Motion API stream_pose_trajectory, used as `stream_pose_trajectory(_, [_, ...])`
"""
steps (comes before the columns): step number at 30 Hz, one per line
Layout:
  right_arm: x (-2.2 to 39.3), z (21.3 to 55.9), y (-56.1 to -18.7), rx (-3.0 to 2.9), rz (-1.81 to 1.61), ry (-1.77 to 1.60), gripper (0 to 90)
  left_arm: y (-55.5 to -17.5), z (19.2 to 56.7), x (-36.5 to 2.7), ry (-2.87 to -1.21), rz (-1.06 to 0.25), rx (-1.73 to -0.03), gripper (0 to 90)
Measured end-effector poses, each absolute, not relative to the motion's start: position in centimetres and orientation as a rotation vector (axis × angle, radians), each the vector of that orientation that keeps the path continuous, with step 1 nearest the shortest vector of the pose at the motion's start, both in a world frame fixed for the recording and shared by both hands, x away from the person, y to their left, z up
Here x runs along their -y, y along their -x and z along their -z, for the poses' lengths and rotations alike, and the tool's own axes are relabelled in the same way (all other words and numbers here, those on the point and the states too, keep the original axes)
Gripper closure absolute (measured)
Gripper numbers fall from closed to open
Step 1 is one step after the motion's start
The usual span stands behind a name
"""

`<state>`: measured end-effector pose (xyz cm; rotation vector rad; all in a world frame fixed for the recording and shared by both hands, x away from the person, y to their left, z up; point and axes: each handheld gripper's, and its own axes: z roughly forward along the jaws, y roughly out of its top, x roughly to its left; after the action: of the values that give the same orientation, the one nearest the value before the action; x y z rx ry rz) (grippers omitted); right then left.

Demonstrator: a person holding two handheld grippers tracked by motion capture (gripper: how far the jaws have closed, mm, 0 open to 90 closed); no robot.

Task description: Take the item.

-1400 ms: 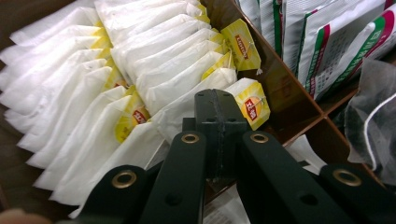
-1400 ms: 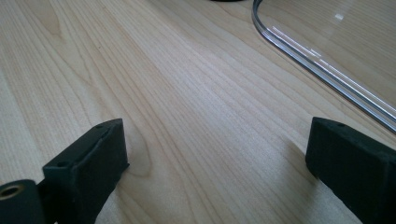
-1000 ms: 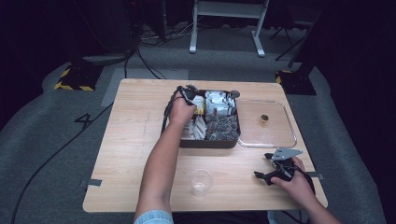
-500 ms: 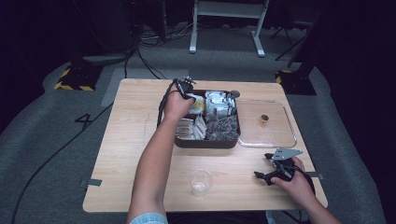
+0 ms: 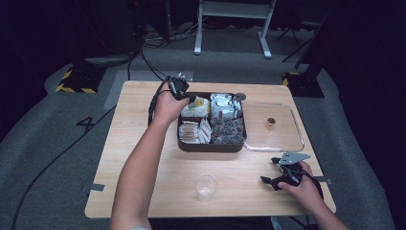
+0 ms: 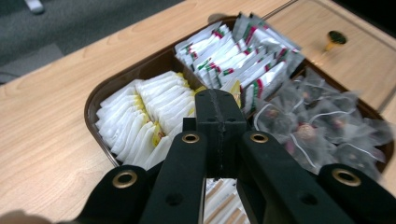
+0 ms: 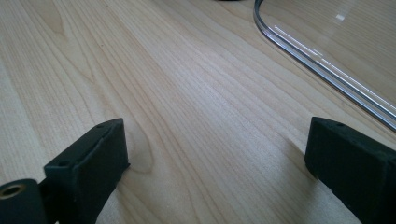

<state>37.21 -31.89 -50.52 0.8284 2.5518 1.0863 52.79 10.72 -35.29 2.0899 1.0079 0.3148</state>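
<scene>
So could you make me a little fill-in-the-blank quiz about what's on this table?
1. The tea bags sit in a dark tray with ___ compartments.
2. The left hand-held gripper has its jaws ___ above the tray.
3. The clear lid lies on the table to the ___ of the tray.
4. The right hand-held gripper has its jaws ___.

Missing words: four; shut; right; open

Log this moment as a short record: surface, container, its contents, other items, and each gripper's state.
surface: wooden table
container: dark tray with four compartments, open
contents: white packets with yellow; white packets with red and green; clear mesh bags; a fourth lot, unclear
lid: clear, flat on the table, right of the tray
cup: clear plastic, upright, near edge
left gripper: shut, above the tray
right gripper: open, low over bare table
</scene>
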Motion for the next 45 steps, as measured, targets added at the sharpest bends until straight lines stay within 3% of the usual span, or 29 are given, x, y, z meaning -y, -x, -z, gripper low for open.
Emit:
stream_pose_trajectory(20, [31.9,50.5,-37.0,-2.549,-1.086,-0.836,6.2,-43.5,30.9,-12.7,-2.113,-0.303,-0.775,90.0])
stream_pose_trajectory(45, [32.0,50.5,-36.7,-2.537,-1.090,-0.842,8.5,-33.2,33.4,-11.8,-2.066,-0.222,-0.632,90.0])
